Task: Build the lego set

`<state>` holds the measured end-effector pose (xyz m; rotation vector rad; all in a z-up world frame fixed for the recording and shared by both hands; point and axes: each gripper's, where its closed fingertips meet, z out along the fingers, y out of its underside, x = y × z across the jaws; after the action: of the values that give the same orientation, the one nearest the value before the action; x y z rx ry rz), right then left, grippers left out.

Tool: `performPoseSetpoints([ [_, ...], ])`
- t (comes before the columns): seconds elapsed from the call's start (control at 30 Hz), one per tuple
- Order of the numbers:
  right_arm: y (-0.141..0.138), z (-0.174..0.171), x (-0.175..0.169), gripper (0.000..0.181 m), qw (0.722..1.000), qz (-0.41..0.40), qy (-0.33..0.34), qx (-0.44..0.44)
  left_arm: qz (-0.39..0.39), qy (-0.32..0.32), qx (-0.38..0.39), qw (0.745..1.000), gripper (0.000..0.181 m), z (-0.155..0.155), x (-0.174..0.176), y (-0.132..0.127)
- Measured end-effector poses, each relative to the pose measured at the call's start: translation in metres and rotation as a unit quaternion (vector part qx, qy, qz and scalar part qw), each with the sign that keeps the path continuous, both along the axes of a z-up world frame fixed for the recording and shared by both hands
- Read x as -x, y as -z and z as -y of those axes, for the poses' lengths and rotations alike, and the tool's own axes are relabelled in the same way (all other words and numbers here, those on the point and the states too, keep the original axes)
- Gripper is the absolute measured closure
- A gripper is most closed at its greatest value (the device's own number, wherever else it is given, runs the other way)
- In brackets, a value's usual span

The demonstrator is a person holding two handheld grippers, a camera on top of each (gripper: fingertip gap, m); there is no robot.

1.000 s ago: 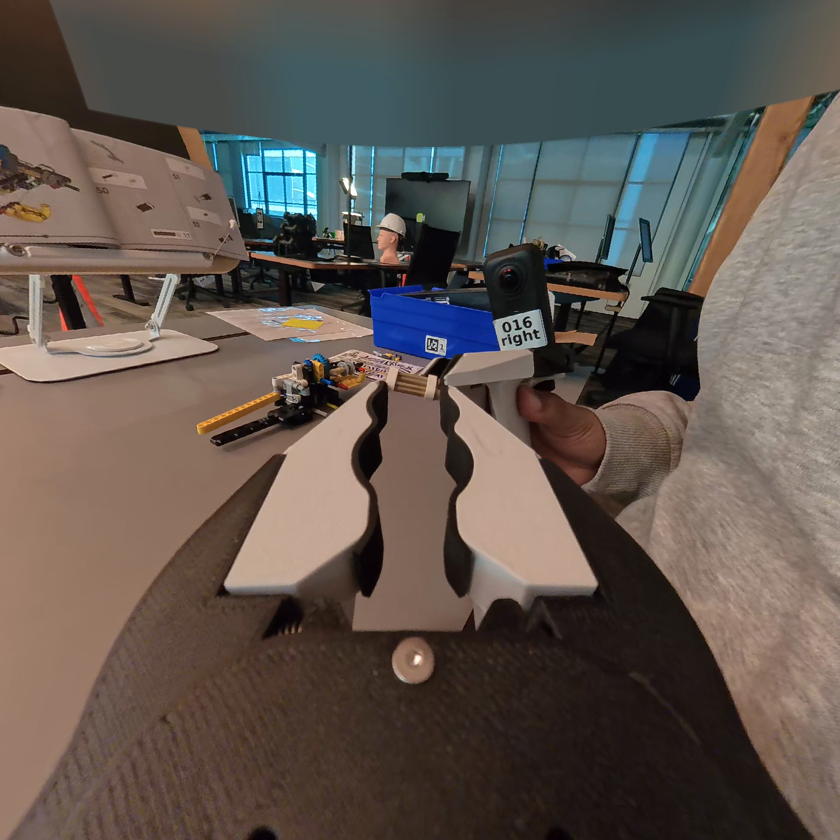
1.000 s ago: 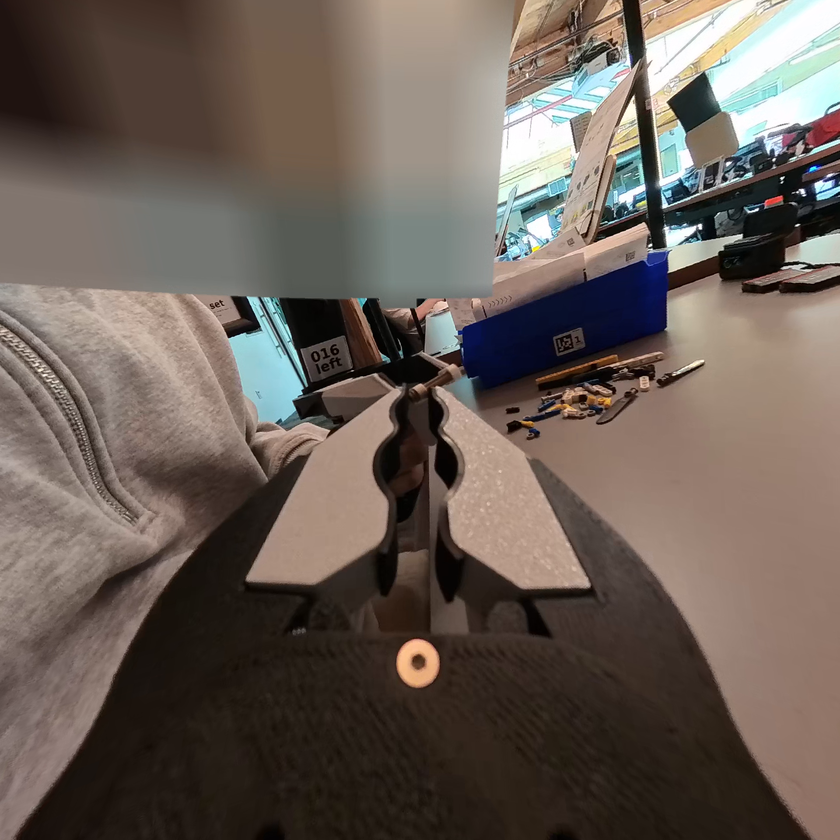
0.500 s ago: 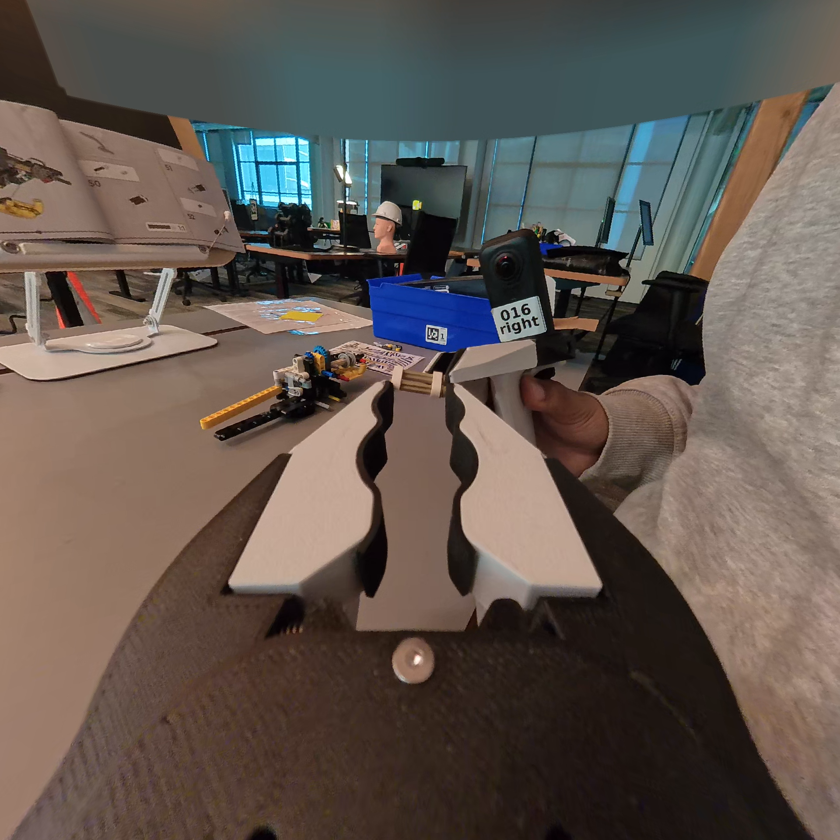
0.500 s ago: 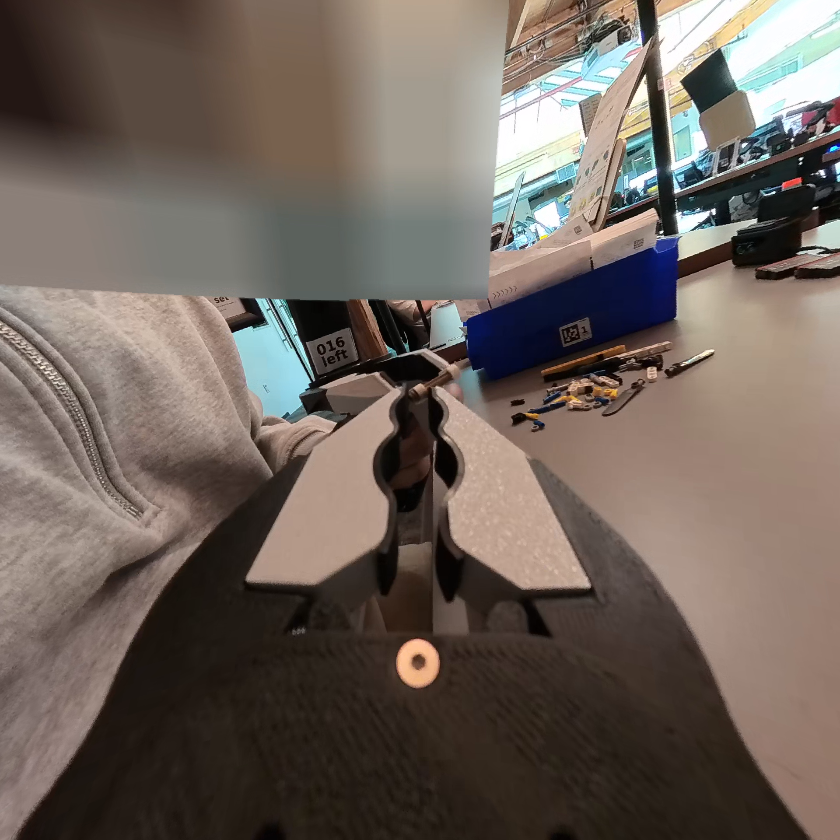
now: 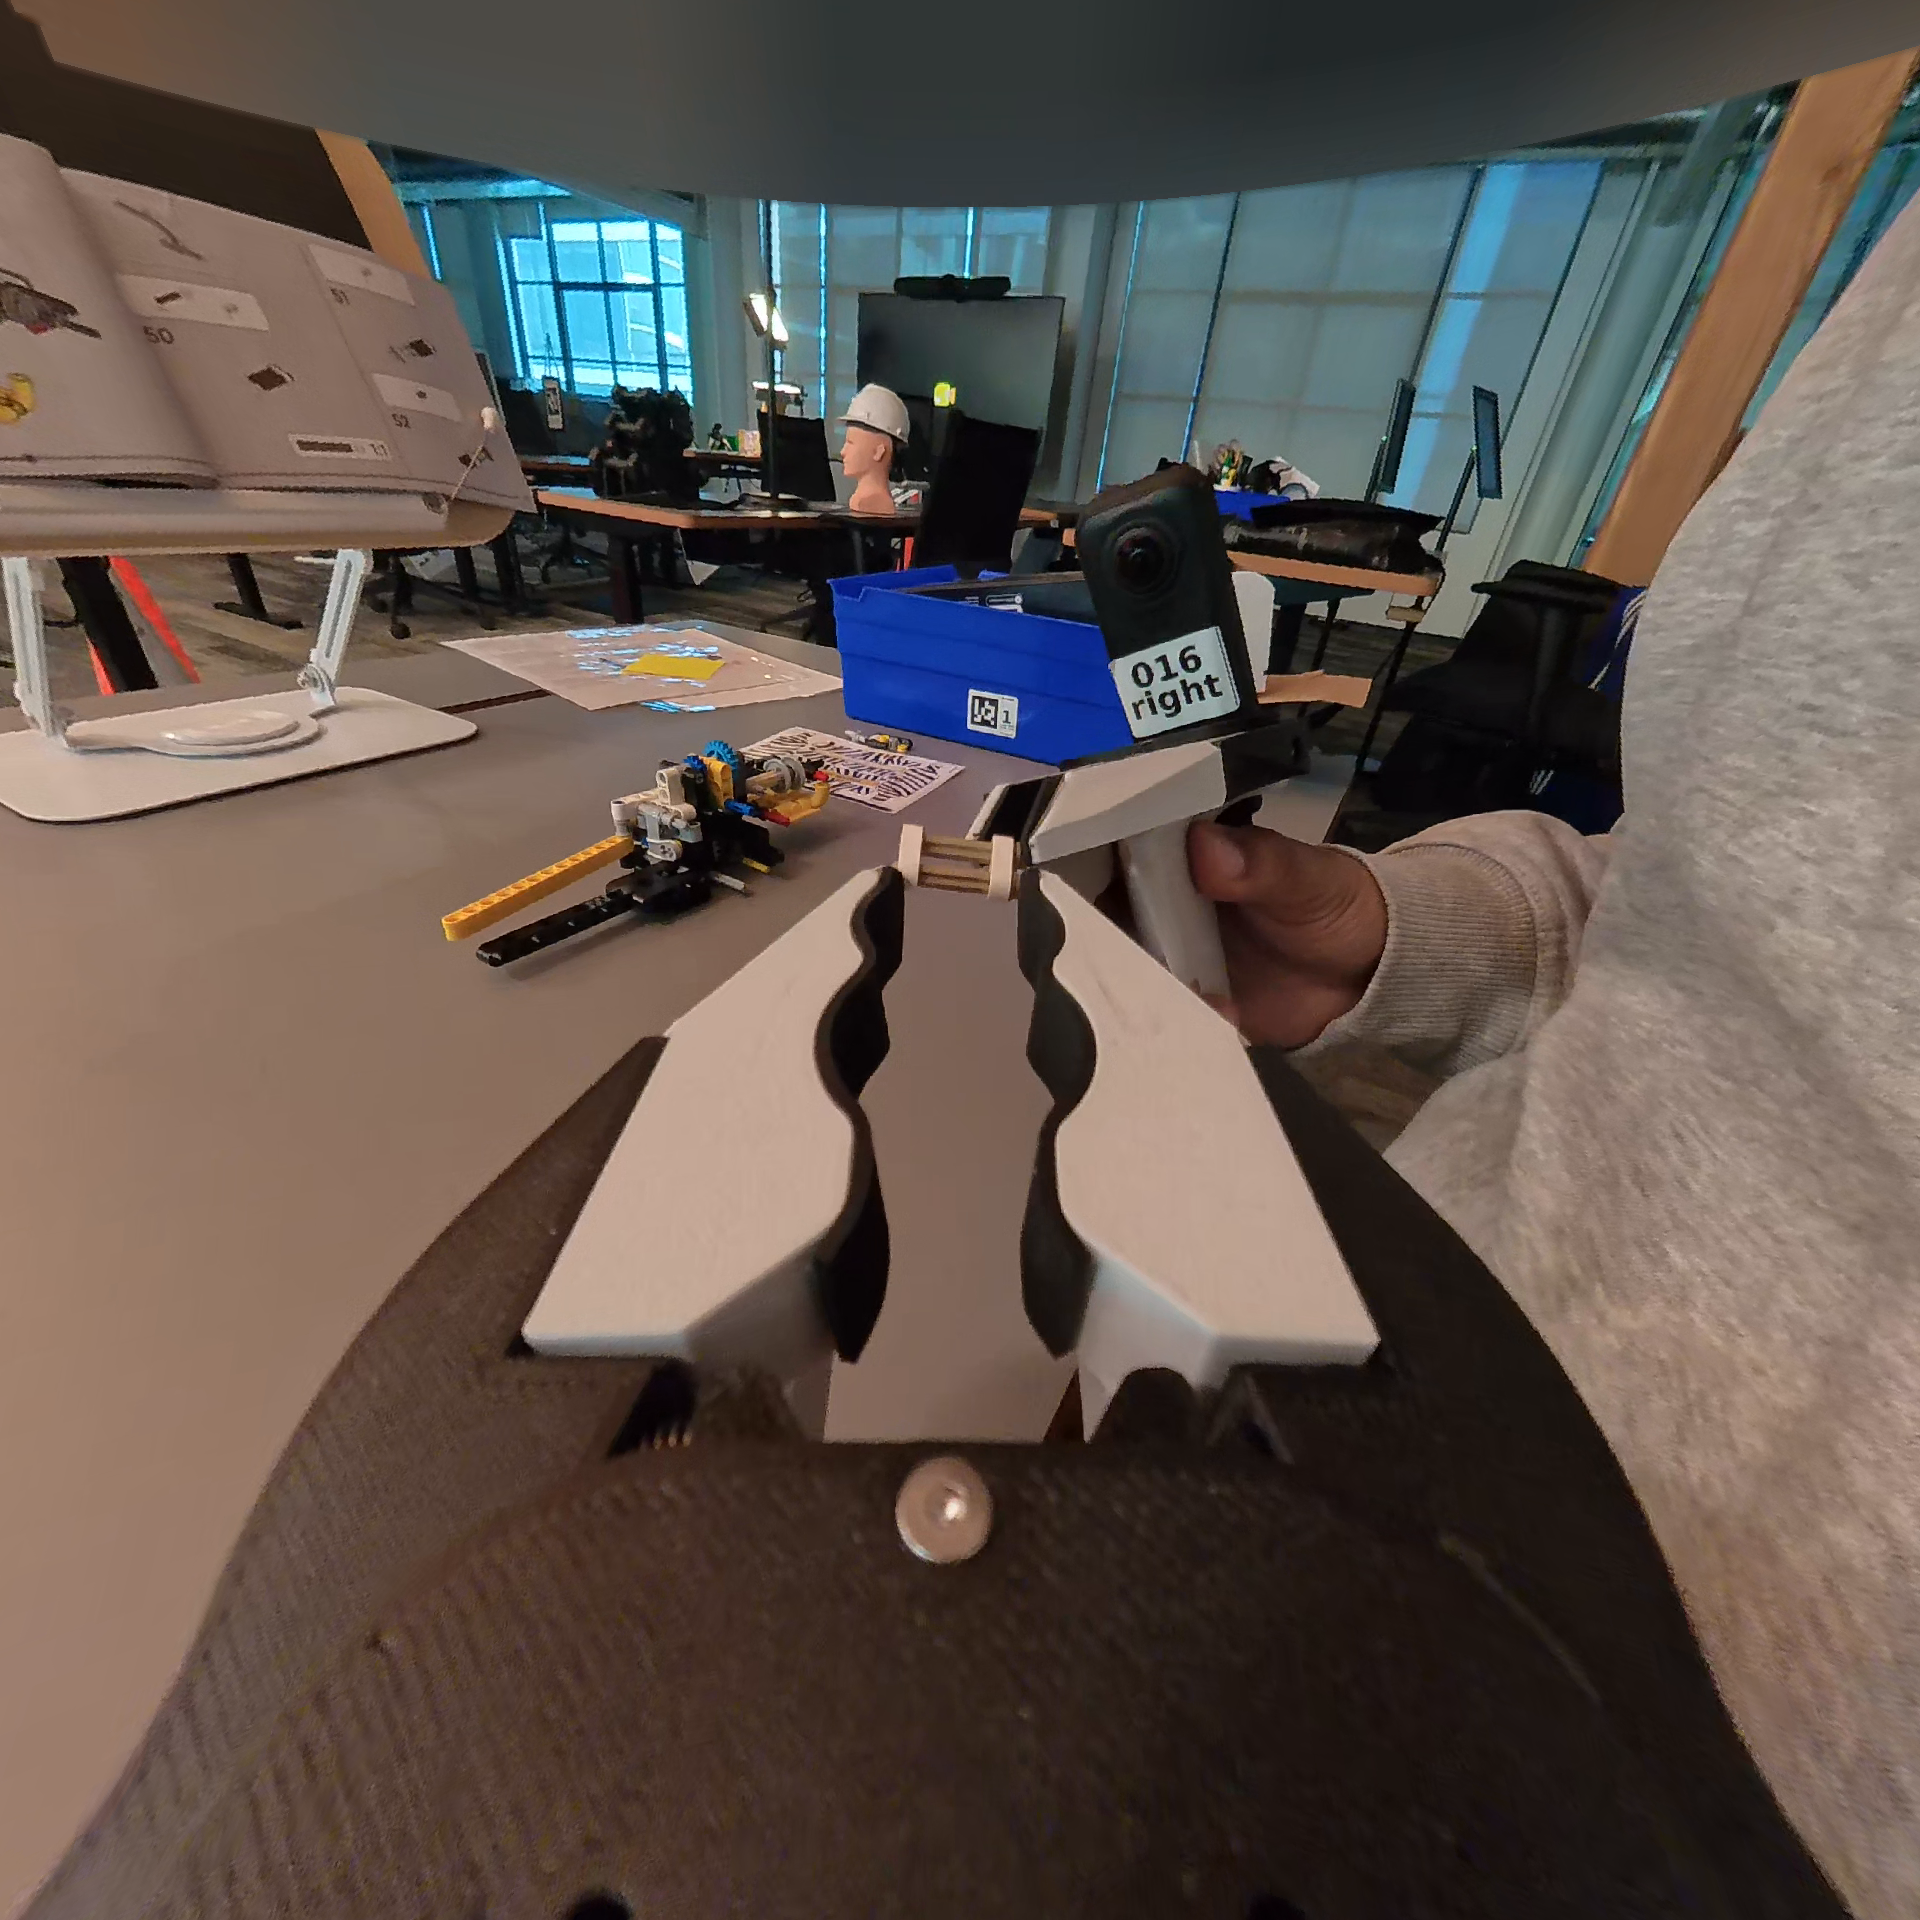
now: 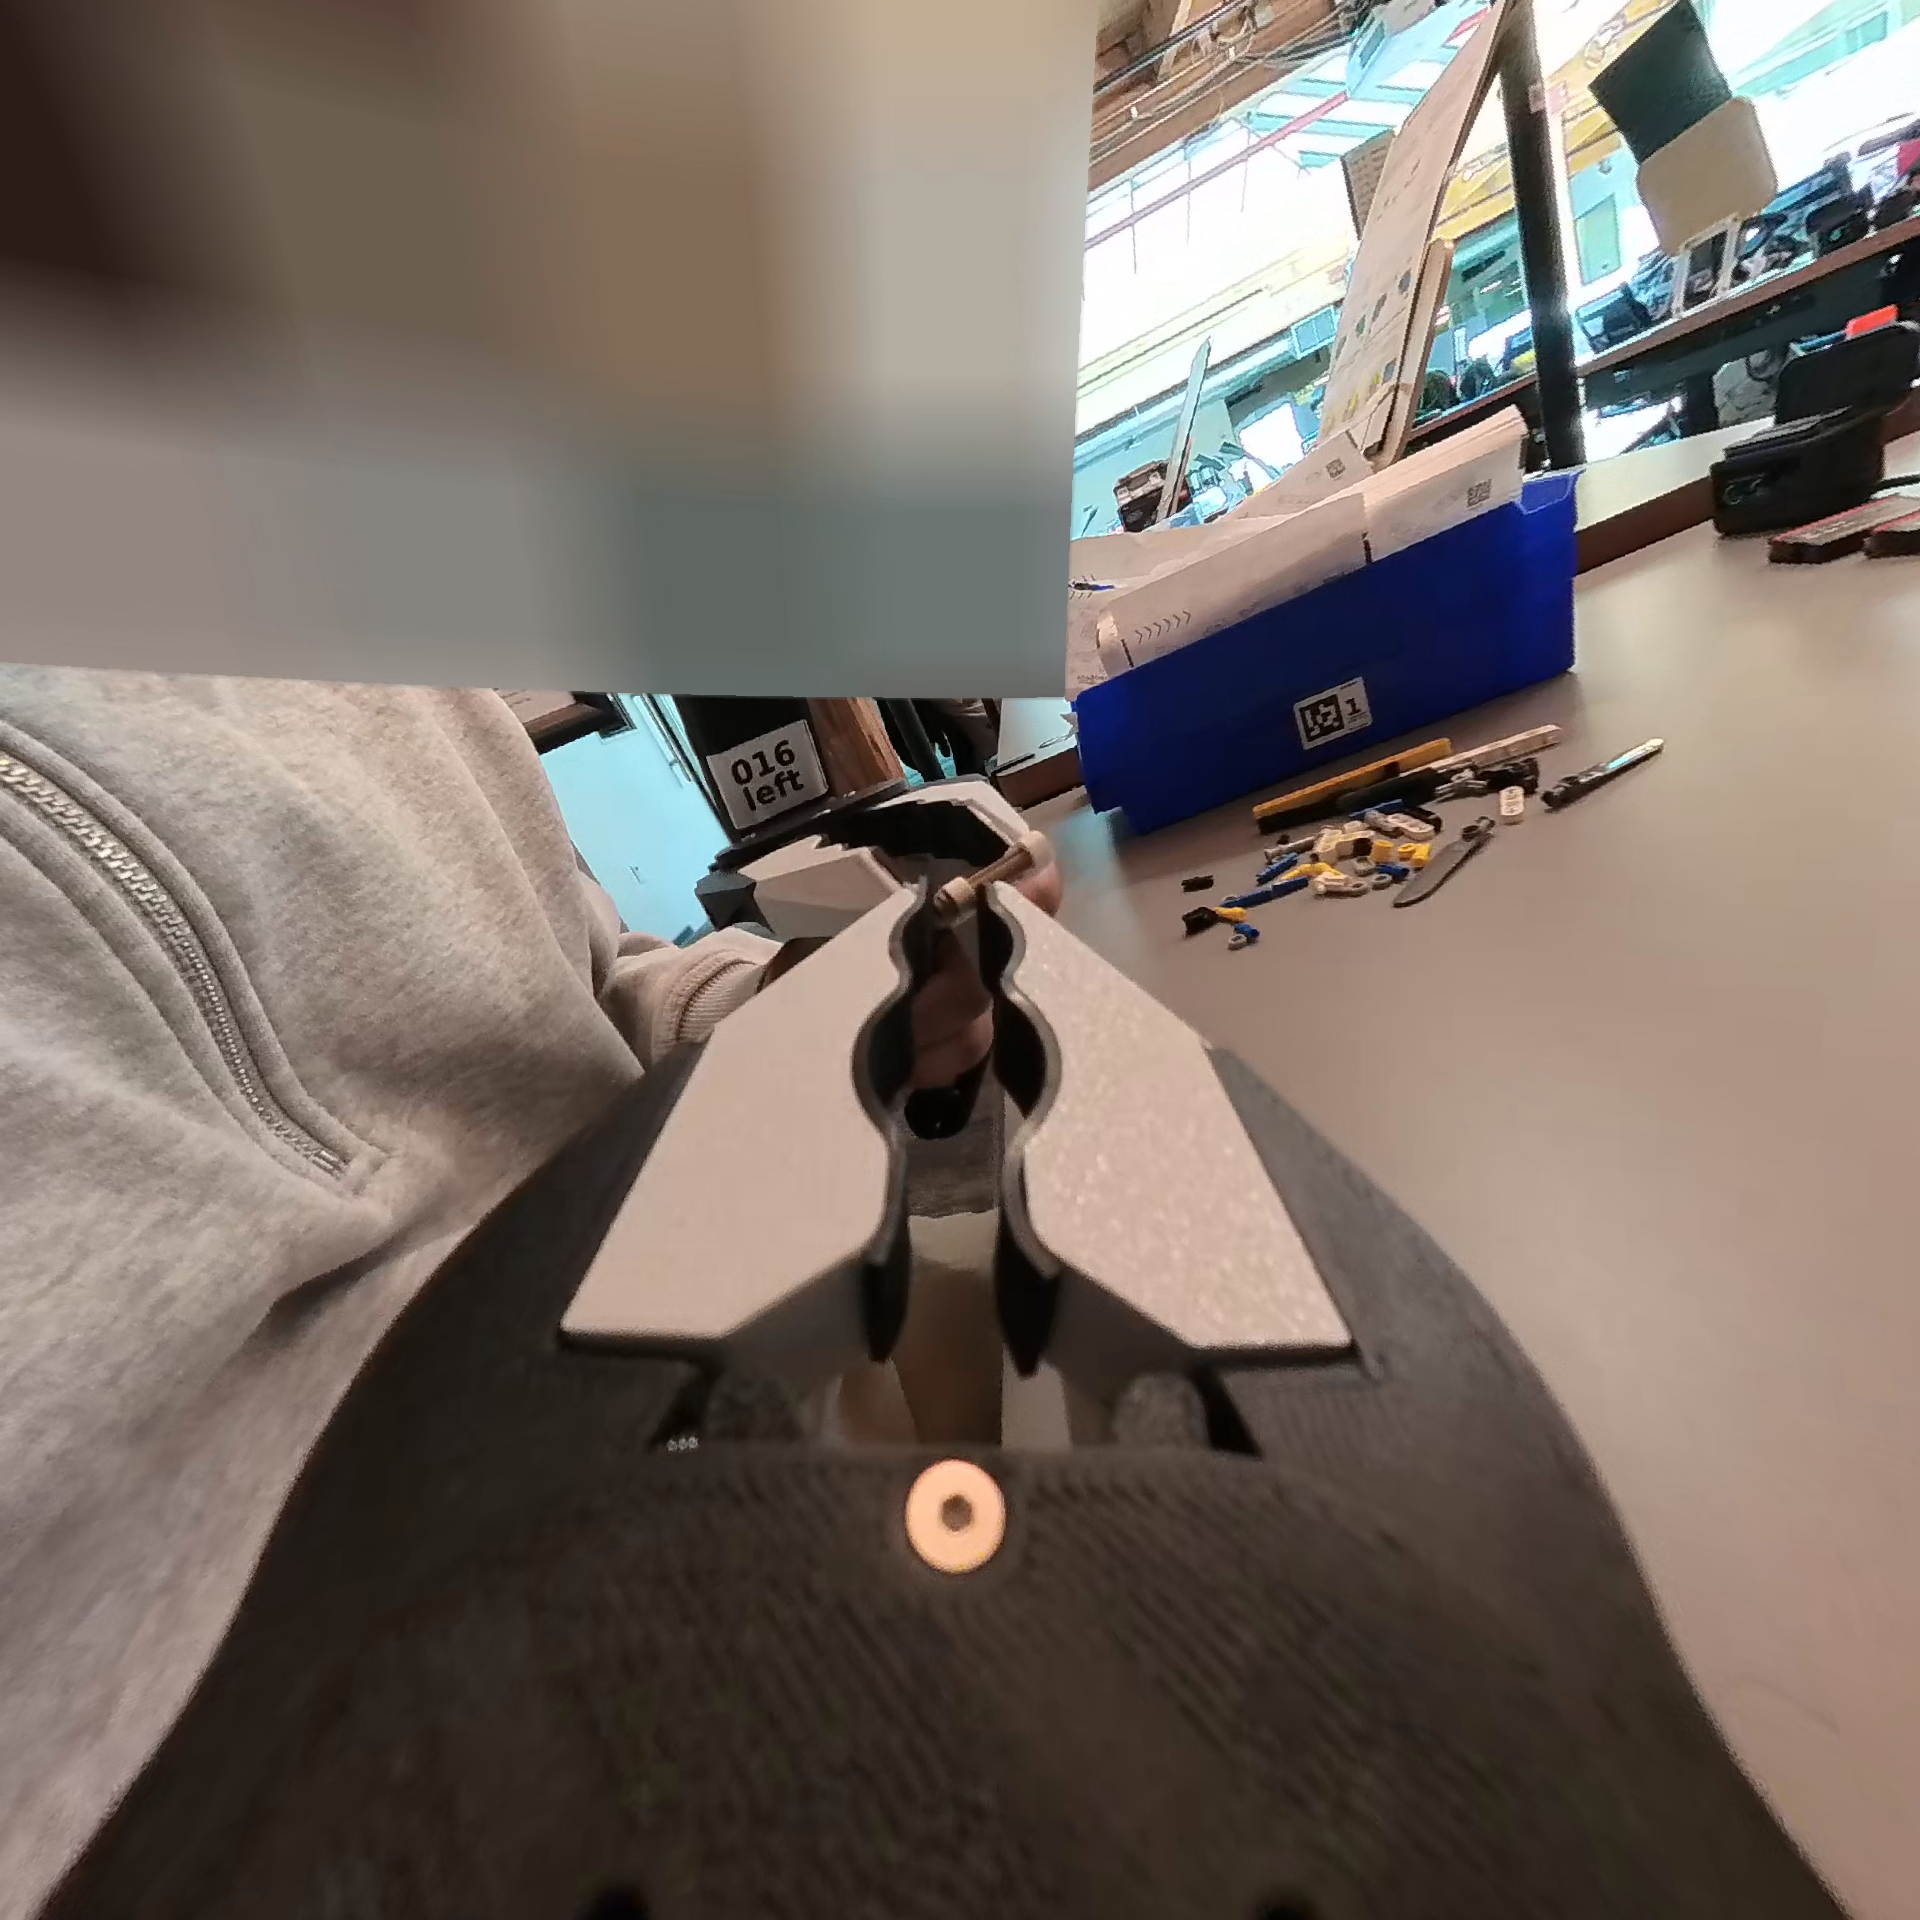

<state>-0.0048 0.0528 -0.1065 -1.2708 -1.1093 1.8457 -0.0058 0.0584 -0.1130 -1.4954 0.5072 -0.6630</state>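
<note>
A small tan spool-like lego piece with white ends (image 5: 956,862) is held in the air between my two grippers. My left gripper (image 5: 956,888) is shut on it, one fingertip on each end. My right gripper (image 6: 958,914) is shut on one end of the same piece (image 6: 987,875); it also shows in the left wrist view (image 5: 1013,826), coming in from the right. The partly built lego model (image 5: 717,821), with a yellow beam and a black beam sticking out, lies on the grey table (image 5: 260,1039) beyond the left gripper.
An open instruction book (image 5: 208,343) sits on a white stand at the left. A blue bin (image 5: 935,665) stands at the back, with a sticker sheet (image 5: 862,769) before it. Several loose lego pieces (image 6: 1340,842) lie beside the bin (image 6: 1351,665). A grey sleeve (image 5: 1714,935) is close by. The grippers are tip to tip, or close to it.
Both grippers have drifted slightly together while holding the tan piece. The grip on it looks unchanged.
</note>
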Motion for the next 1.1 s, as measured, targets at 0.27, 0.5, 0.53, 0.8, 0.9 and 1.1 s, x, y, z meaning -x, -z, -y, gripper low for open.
performPoseSetpoints([
  [0.27, -0.001, -0.002, -0.002, 0.175, 1.000, -0.002, -0.002, 0.011, -0.004, -0.005, 0.006, 1.000, 0.163, -0.002, 0.001, 0.002],
  [0.5, 0.011, -0.001, 0.006, 0.174, 0.999, 0.041, 0.017, -0.028, -0.010, -0.004, 0.004, 1.000, 0.181, 0.001, -0.005, -0.002],
  [0.53, 0.011, -0.003, 0.006, 0.174, 0.999, 0.040, 0.018, -0.022, -0.009, -0.001, 0.002, 1.000, 0.181, 0.002, -0.006, -0.002],
  [0.8, 0.016, -0.006, 0.006, 0.174, 0.993, 0.060, 0.044, -0.090, 0.057, -0.003, 0.025, 0.998, 0.169, -0.004, 0.008, -0.002],
  [0.9, 0.026, -0.007, 0.006, 0.174, 0.960, 0.091, 0.090, -0.250, 0.116, 0.011, 0.071, 0.991, 0.164, -0.008, 0.013, 0.000],
  [1.1, 0.041, -0.012, 0.005, 0.174, 0.857, 0.137, 0.157, -0.471, 0.229, 0.085, 0.214, 0.946, 0.160, -0.010, 0.000, 0.019],
])
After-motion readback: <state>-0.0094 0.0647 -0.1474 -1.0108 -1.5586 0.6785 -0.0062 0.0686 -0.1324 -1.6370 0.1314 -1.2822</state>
